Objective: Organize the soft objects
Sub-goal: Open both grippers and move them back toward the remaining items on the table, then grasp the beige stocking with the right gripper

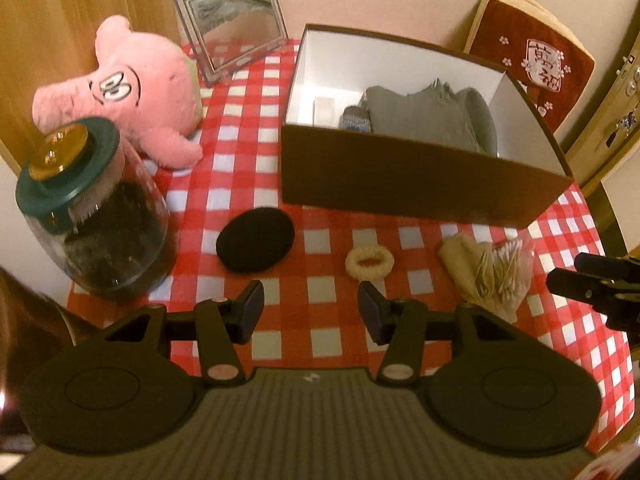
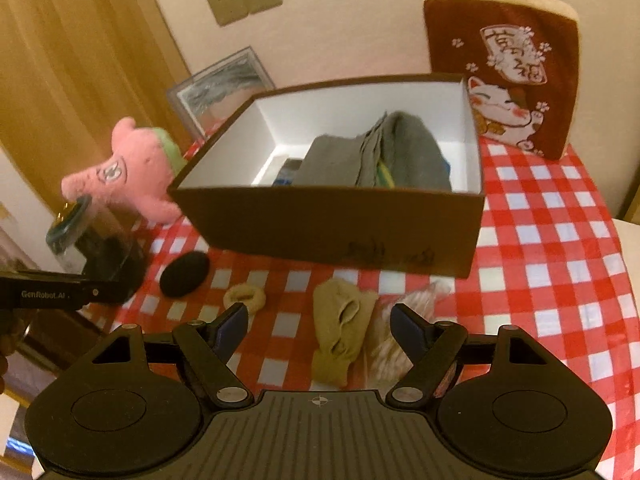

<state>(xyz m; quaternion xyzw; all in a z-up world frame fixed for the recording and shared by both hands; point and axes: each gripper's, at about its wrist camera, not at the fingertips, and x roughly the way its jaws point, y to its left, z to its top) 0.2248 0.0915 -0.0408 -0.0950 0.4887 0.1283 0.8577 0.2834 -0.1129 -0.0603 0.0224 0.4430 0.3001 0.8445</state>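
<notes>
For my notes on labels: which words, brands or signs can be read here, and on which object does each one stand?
"GenRobot.AI": on the left gripper.
Characters on the red cushion: too blurred to read.
Dark scribble on the brown box: illegible.
Nothing else is readable.

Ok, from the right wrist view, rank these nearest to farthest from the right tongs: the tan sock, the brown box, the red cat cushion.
1. Tan sock: right between the open right tongs, on the checked cloth.
2. Brown box: straight ahead, behind the sock, grey clothes inside.
3. Red cat cushion: far right, standing behind the box's right corner.
</notes>
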